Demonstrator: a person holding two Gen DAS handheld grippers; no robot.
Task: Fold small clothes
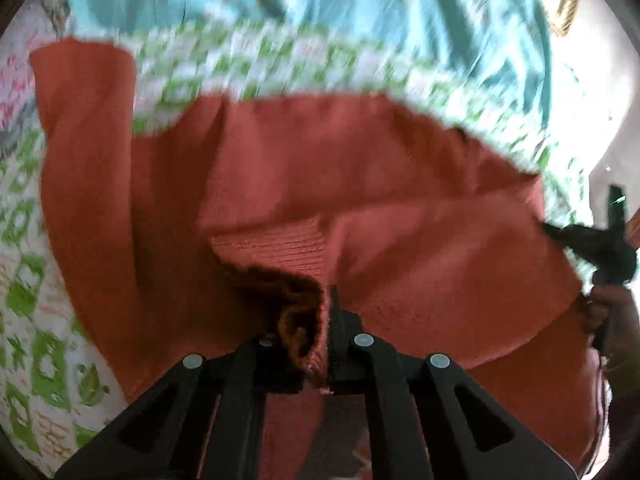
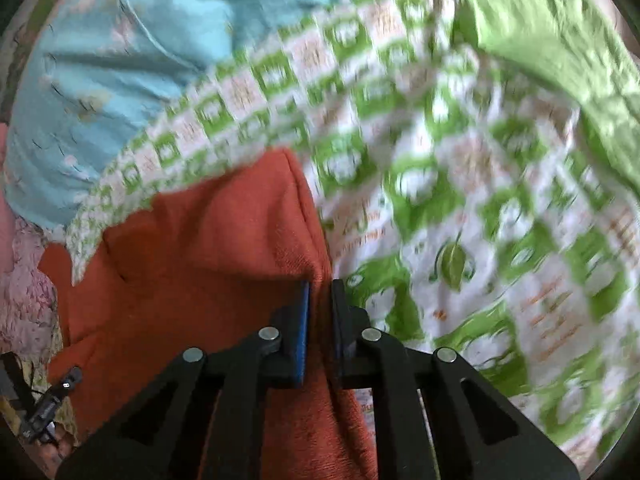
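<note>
at garment edges, both claws clamped

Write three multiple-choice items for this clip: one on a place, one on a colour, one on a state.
1. What does the garment lie on?
A. a green-and-white patterned sheet
B. a wooden floor
C. a metal tray

2. What colour is the garment held?
A. navy
B. rust orange
C. yellow

3. How do the left tongs stand?
A. wide open
B. shut on the garment
C. out of view

Key:
1 A, the green-and-white patterned sheet spreads under and beyond it.
2 B, the rust-orange knit garment fills both views.
3 B, the left tongs pinch a bunched fold; the right tongs likewise clamp an edge.
</note>
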